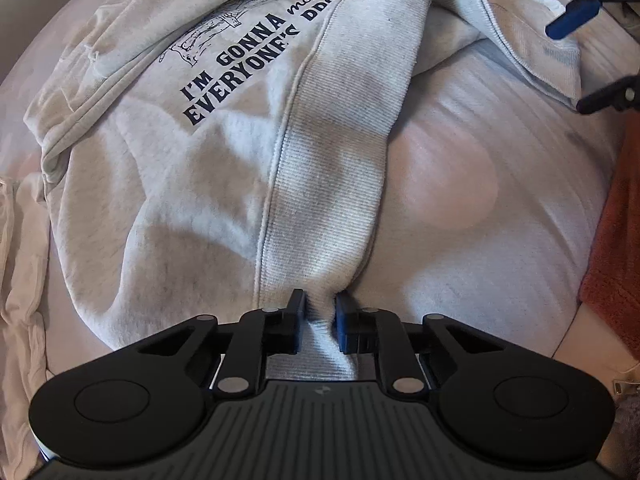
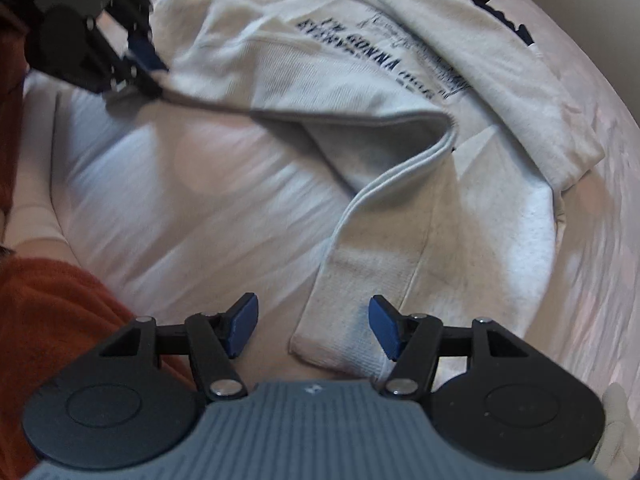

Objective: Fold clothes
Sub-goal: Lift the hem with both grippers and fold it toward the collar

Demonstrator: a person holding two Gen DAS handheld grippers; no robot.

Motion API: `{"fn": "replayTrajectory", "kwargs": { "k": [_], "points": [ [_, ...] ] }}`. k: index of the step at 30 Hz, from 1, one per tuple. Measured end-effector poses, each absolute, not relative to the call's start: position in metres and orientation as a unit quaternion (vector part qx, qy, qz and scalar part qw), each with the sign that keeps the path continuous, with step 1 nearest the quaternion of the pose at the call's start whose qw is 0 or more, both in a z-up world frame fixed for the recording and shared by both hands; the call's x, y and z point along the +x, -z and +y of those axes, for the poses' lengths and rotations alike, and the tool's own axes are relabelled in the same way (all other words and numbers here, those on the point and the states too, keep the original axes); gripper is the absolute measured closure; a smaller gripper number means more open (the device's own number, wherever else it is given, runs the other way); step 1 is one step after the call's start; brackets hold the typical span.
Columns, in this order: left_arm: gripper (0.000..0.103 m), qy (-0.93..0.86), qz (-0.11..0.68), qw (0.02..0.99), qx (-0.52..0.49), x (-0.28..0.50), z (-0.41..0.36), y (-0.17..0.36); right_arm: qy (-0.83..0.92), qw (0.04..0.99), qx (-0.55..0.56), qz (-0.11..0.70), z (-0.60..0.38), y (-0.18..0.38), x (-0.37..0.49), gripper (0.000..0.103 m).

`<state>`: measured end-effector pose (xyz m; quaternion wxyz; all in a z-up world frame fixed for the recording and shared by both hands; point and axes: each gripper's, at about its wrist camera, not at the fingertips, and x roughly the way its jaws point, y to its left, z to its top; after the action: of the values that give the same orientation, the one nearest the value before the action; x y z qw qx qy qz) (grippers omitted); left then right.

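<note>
A light grey sweatshirt (image 1: 192,184) with dark printed lettering lies spread on a white bed sheet (image 1: 480,208). My left gripper (image 1: 320,320) is shut on the ribbed hem band (image 1: 332,168) of the sweatshirt, with cloth pinched between its pads. In the right wrist view the same sweatshirt (image 2: 500,208) lies ahead, its ribbed hem corner (image 2: 344,328) lying between the fingers of my right gripper (image 2: 312,328), which stands open and apart from the cloth. The left gripper (image 2: 148,60) shows at the top left there, holding the hem. The right gripper (image 1: 588,56) shows open at the top right of the left wrist view.
An orange-brown cloth (image 2: 48,320) lies at the left of the right wrist view and shows as an orange cloth (image 1: 616,240) at the right edge of the left view. A crumpled cream garment (image 1: 16,280) lies at the left edge of the bed.
</note>
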<state>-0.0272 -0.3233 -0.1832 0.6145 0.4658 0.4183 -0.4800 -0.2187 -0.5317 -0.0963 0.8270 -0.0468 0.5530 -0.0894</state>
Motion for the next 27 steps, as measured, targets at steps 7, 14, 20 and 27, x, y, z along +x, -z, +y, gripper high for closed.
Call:
{"fn": "replayTrajectory", "kwargs": {
  "k": [7, 14, 20, 27],
  "points": [
    [0.078, 0.485, 0.369, 0.595, 0.524, -0.048, -0.328, 0.187, 0.087, 0.782, -0.082, 0.612, -0.518, 0.129, -0.212, 0.044],
    [0.048, 0.482, 0.418, 0.579, 0.508, -0.034, -0.322, 0.188, 0.092, 0.756, -0.107, 0.639, -0.511, 0.145, -0.211, 0.056],
    [0.084, 0.46, 0.43, 0.603, 0.49, -0.023, -0.322, 0.185, 0.13, 0.754, -0.144, 0.627, -0.51, 0.144, -0.218, 0.078],
    [0.097, 0.446, 0.416, 0.667, 0.428, -0.011, -0.3, 0.142, 0.209, 0.796, -0.149, 0.548, -0.517, 0.099, -0.243, 0.08]
  ]
}}
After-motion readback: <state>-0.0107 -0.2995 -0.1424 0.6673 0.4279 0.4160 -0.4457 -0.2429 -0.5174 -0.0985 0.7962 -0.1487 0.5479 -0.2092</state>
